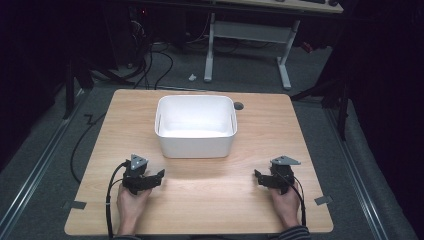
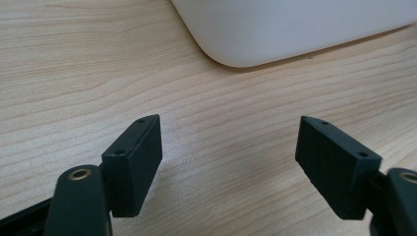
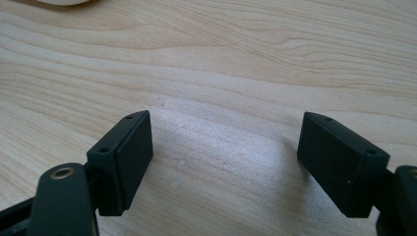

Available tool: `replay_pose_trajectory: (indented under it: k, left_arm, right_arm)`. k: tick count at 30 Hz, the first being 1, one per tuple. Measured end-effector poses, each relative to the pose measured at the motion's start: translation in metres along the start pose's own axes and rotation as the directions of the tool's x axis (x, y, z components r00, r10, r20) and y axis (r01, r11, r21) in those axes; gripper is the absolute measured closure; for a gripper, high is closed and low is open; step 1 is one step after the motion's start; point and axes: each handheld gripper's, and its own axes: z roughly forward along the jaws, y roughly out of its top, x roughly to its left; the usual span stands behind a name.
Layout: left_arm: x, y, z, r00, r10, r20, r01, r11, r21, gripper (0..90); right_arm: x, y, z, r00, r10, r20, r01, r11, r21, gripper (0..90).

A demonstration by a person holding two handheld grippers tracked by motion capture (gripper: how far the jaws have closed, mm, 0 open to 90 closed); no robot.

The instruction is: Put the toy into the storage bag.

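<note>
- A white tub [image 1: 195, 125] stands on the wooden table [image 1: 200, 200], at the middle of its far half, with its long side facing the person.
- The tub is rectangular with rounded corners, its opening faces up, and its white floor and inner walls show nothing lying inside.
- The left gripper [image 1: 156, 176] rests at the near left of the table, held in the person's left hand [image 1: 131, 202], with its jaws pointing right and slightly toward the tub.
- In the left gripper view its two black jaws stand wide apart with only bare wood between them; the left gripper [image 2: 228, 150] holds nothing.
- That same view shows a rounded lower corner of the tub [image 2: 295, 29] at the far side, near the jaws but apart from them.
- The right gripper [image 1: 259, 177] rests at the near right of the table, held in the right hand [image 1: 286, 200], with its jaws pointing left toward the table's middle.
- In the right gripper view its jaws are likewise spread wide over bare wood grain, and the right gripper [image 3: 225, 147] grips nothing.
- A sliver of the tub's pale edge [image 3: 64, 2] shows at the top left of that view, well apart from the jaws.
- The tub lies between the two grippers in the left-right sense, but farther away than both.
- A black cable [image 1: 108, 200] trails from the left gripper toward the near edge.
- A striped sleeve [image 1: 295, 233] shows at the right wrist.
</note>
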Motion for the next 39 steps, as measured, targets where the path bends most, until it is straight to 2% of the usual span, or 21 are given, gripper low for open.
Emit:
replay_pose_trajectory:
  k: [9, 11, 16, 21, 23, 39]
  left_arm:
    - [-0.002, -0.001, 0.009, 0.9996, 0.025, -0.016, -0.025, 0.9995, 0.02, 26.3]
    - [-0.002, -0.002, 0.012, 0.9997, 0.023, -0.012, -0.022, 0.999, 0.038, 25.8]
    - [-0.002, -0.002, 0.013, 0.9996, 0.02, -0.022, -0.02, 0.9993, 0.032, 25.8]
    - [-0.009, -0.003, 0.015, 0.9961, 0.06, -0.065, -0.058, 0.9978, 0.033, 25.5]
    - [-0.009, -0.003, 0.016, 0.996, 0.056, -0.069, -0.053, 0.998, 0.034, 24.6]
    - [-0.009, -0.003, 0.016, 0.9963, 0.059, -0.063, -0.056, 0.9977, 0.037, 23.1]
  right_arm:
    - [0.0, 0.0, 0.0, 1.0, -0.002, -0.001, 0.002, 1.0, 0.0, 21.3]
    - [0.0, 0.0, 0.0, 1.0, -0.002, -0.001, 0.002, 1.0, 0.0, 21.3]
    - [0.0, 0.0, 0.0, 1.0, -0.003, -0.003, 0.003, 1.0, 0.0, 21.3]
    - [0.0, 0.0, 0.0, 1.0, -0.004, -0.004, 0.004, 1.0, 0.0, 21.4]
    - [0.0, 0.0, 0.0, 1.0, -0.003, -0.003, 0.003, 1.0, 0.0, 21.4]
    - [0.001, 0.0, 0.0, 1.0, -0.003, -0.006, 0.003, 1.0, -0.001, 20.8]
